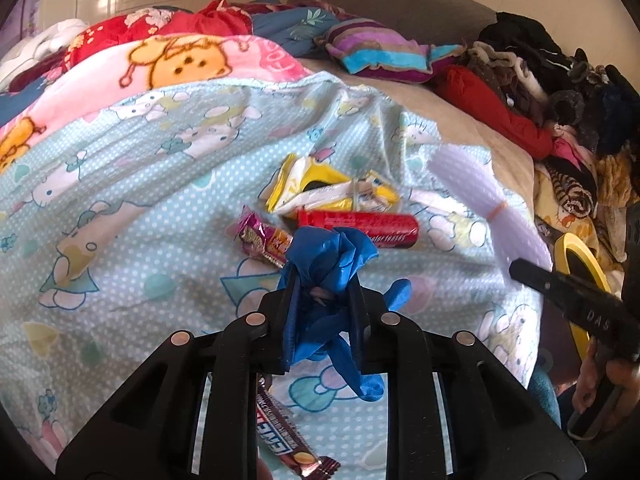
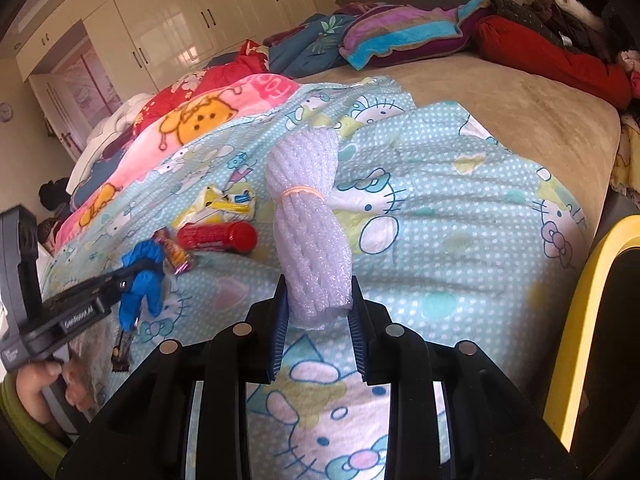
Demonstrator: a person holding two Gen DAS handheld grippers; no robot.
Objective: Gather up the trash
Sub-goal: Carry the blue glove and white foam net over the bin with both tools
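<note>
My left gripper (image 1: 322, 292) is shut on a crumpled blue glove (image 1: 332, 256), held just above the bed; it also shows in the right wrist view (image 2: 140, 280). My right gripper (image 2: 318, 308) is shut on a white foam net bundle (image 2: 308, 216) tied with an orange band, also seen in the left wrist view (image 1: 484, 196). On the Hello Kitty blanket (image 1: 140, 200) lie a red tube (image 1: 360, 226), a yellow wrapper (image 1: 320, 188), a pink candy wrapper (image 1: 260, 238) and a brown bar wrapper (image 1: 288, 432).
A yellow-rimmed bin (image 2: 592, 320) stands at the bed's right side, also in the left wrist view (image 1: 580, 272). Piled clothes (image 1: 540, 92) and a striped pillow (image 1: 384, 52) lie at the far right. Folded blankets (image 1: 160, 56) fill the far left. White wardrobes (image 2: 180, 20) stand behind.
</note>
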